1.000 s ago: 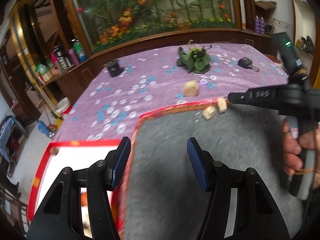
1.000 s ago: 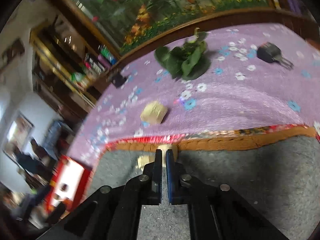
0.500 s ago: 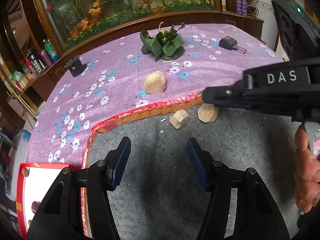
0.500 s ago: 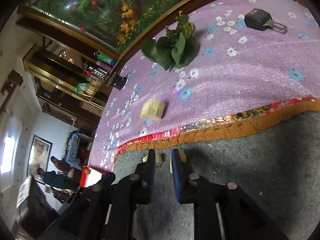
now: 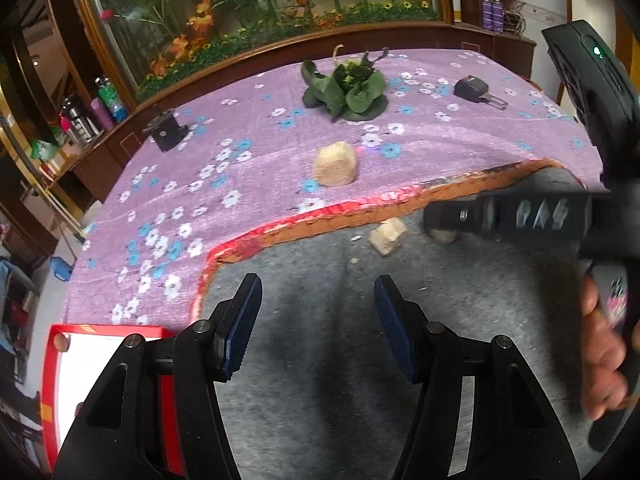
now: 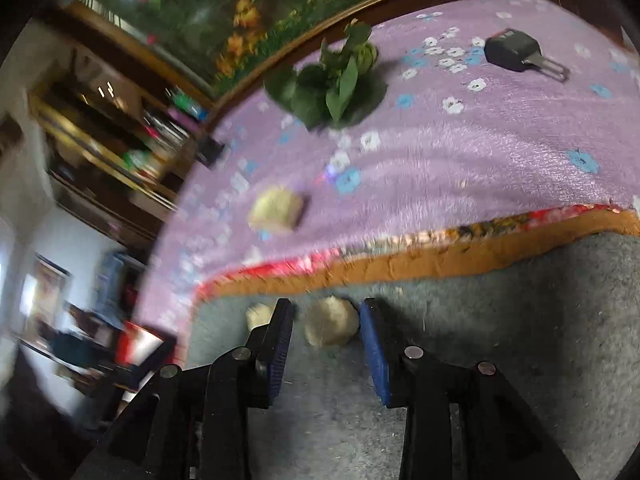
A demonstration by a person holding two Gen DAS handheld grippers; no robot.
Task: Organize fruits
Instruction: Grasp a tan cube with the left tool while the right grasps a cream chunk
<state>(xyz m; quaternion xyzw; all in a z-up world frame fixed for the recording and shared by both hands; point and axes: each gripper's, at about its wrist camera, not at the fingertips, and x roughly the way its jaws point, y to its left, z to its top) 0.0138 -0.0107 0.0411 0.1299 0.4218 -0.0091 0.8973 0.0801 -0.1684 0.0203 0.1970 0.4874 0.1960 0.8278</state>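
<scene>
Three pale tan fruit pieces lie on the table. One rounded piece (image 6: 331,326) sits on the grey mat between the blue pads of my open right gripper (image 6: 325,330); the jaws stand on either side of it without closing. A second chunk (image 6: 258,316) lies just left of the left finger; it also shows in the left wrist view (image 5: 387,236). A larger piece (image 5: 335,163) rests on the purple cloth. My left gripper (image 5: 316,320) is open and empty over the grey mat (image 5: 320,380). My right gripper (image 5: 440,222) shows from the side, hiding most of the rounded piece.
A green leafy plant (image 5: 346,90) and a black key-like object (image 5: 476,91) lie on the flowered purple cloth, a black cylinder (image 5: 166,134) at its left. A red-rimmed white tray (image 5: 80,364) lies at the lower left. A wooden cabinet with flowers stands behind.
My right gripper has opened from shut and moved forward, so the rounded piece now sits between its fingers. The left gripper has stayed open and shifted its view slightly.
</scene>
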